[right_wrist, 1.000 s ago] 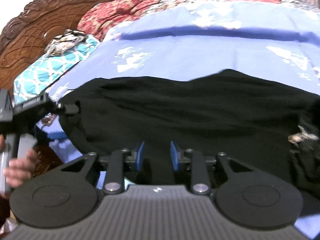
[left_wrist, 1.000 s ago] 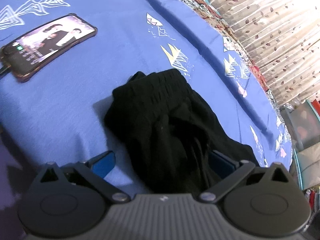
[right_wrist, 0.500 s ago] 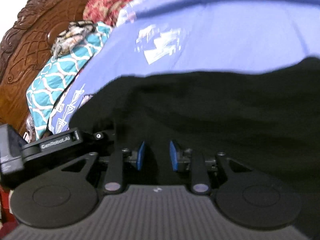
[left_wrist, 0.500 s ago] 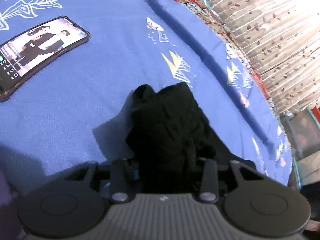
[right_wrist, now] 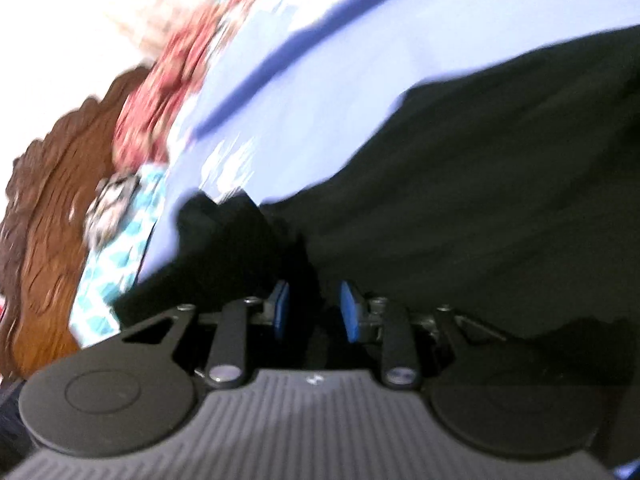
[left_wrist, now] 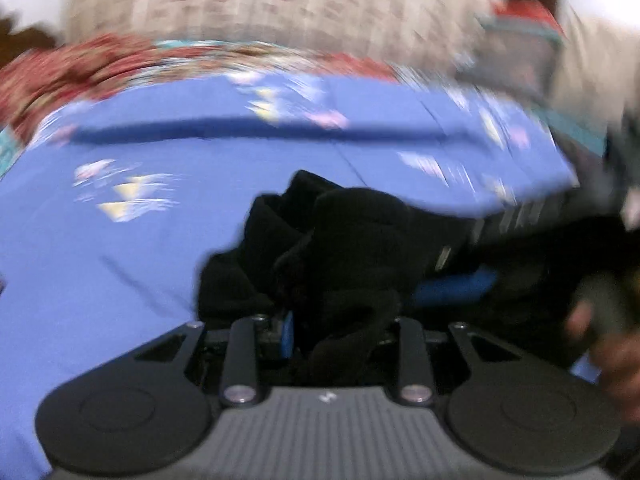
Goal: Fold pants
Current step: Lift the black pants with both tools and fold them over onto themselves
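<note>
The black pants lie bunched on the blue bedsheet. My left gripper is shut on a bunched fold of the pants, which hides its right finger. In the right wrist view the pants spread wide across the sheet, and my right gripper is shut on their near edge, with black cloth between the blue pads. The right gripper and the hand holding it also show at the right of the left wrist view. Both views are blurred by motion.
A red patterned blanket and a curtain lie beyond the sheet. A carved wooden headboard and a teal patterned pillow are at the left of the right wrist view.
Both grippers have swung round fast with the pants in them. The phone has left the left wrist view. The right gripper has come close beside the left one.
</note>
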